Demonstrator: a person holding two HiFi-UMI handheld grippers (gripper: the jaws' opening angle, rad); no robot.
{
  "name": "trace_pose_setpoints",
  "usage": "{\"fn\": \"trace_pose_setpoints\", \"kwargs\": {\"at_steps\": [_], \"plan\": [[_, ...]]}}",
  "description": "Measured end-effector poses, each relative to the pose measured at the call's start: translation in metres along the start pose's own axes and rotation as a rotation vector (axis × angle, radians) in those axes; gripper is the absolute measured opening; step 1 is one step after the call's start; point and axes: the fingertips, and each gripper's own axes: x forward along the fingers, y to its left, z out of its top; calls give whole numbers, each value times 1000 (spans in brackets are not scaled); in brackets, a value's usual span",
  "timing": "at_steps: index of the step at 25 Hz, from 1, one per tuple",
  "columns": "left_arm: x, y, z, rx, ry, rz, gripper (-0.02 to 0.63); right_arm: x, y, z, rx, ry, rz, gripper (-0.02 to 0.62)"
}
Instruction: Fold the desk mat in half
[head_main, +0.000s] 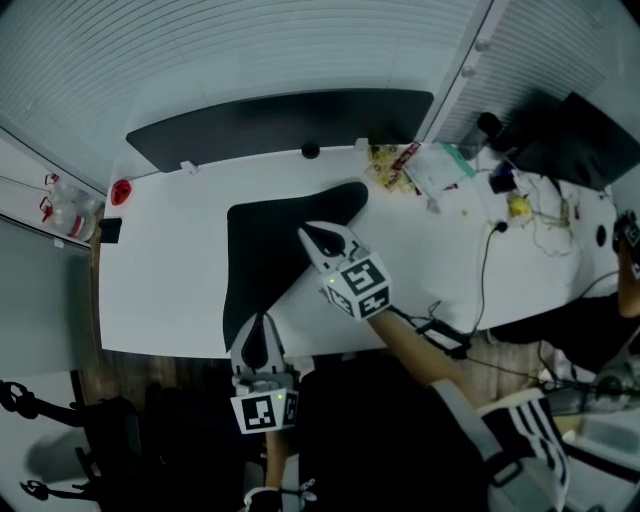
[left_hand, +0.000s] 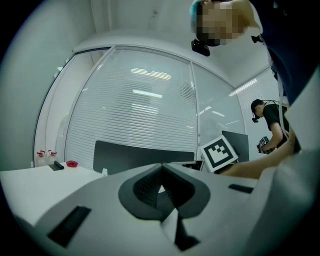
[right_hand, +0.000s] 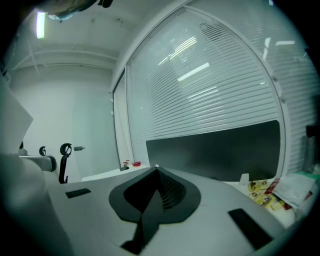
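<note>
Pinches the desk mat (head_main: 262, 245) with the right tongs (head_main: 318, 238), pressed together on a raised edge near the middle of the counter (head_main: 165, 270). Holds the near corner at the counter's front edge with the left tongs (head_main: 256, 342), also pressed together, seemingly on the sheet. Leaves the far part flat, its far corner near the packets (head_main: 392, 168). Risks losing the thin sheet from either pinch if pulled unevenly. Could drag the whole mat rather than fold it, nudging the packets, or land the edges skewed by carrying one side ahead.
</note>
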Motion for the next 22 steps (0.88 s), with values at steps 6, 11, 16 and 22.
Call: {"fn": "trace_pose_setpoints", "kwargs": {"at_steps": [6,11,16,22], "plan": [[-9,-47,-1,-15,-10,25,3,-61,-16,5,12,-38,-1,3],[-17,-83,-1,-6,-19,8,3,-110,-23,9,8,-68,1,3],[-24,-118,-1,-14,-33,-11,3,-159,-30,10,-6,-67,2,3],[-33,-143,-4,-34,-57,-20,3,-198,-30,8,-5,-65,4,3]]}}
